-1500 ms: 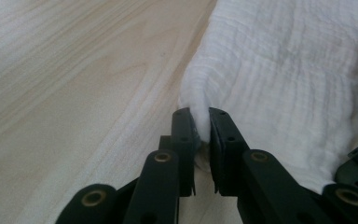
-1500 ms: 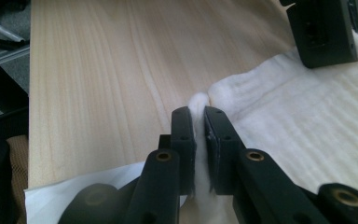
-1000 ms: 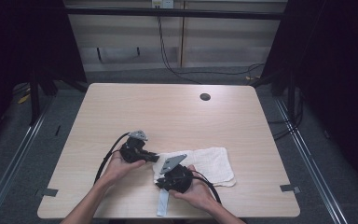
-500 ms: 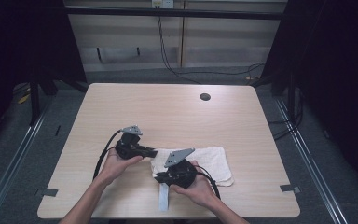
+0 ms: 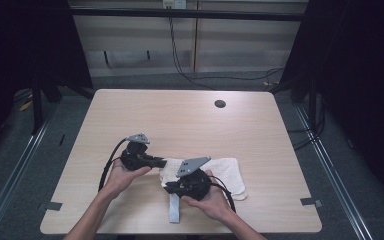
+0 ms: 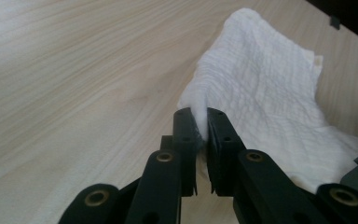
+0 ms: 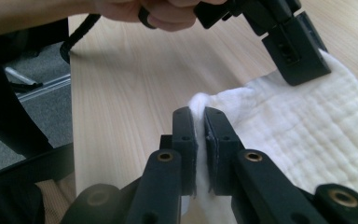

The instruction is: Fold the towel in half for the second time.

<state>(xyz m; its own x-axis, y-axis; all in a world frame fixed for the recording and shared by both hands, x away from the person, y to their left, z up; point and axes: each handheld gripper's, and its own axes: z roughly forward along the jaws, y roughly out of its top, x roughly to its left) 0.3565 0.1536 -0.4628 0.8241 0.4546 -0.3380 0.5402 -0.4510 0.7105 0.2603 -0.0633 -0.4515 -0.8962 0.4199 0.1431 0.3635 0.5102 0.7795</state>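
Two grippers work one white cloth (image 5: 219, 171) on a pale wooden table (image 5: 190, 120), near the person's edge and right of centre. Left gripper (image 5: 161, 162), held in the left hand (image 5: 122, 175), points rightward at the cloth's left edge; in the left gripper view its jaws are pressed together on a raised fold of the cloth (image 6: 261, 98), fabric pinched up between the black pads and draping away to the right. Right gripper (image 7: 200, 126), held in the right hand (image 5: 207, 197), sits over the cloth's near-left part in the high view, grey three-cornered plate (image 5: 192, 165) on top. In the right gripper view its jaws are likewise clamped on a bunched edge of the cloth (image 7: 307, 135), a small tuft standing above the tips. That same view shows the left gripper's jaws (image 7: 291, 44) farther off, resting at the cloth's far edge, with the left hand's fingers (image 7: 163, 14) above. The two pinch points lie close together along the cloth's left side. The rest of the cloth lies flat toward the right, slightly rumpled. A strip of grey tape (image 5: 174, 209) lies on the table just in front of the right gripper. A dark round hole (image 5: 220, 104) sits near the table's far edge, well apart from the cloth. Black cables (image 5: 107, 165) loop from each gripper.
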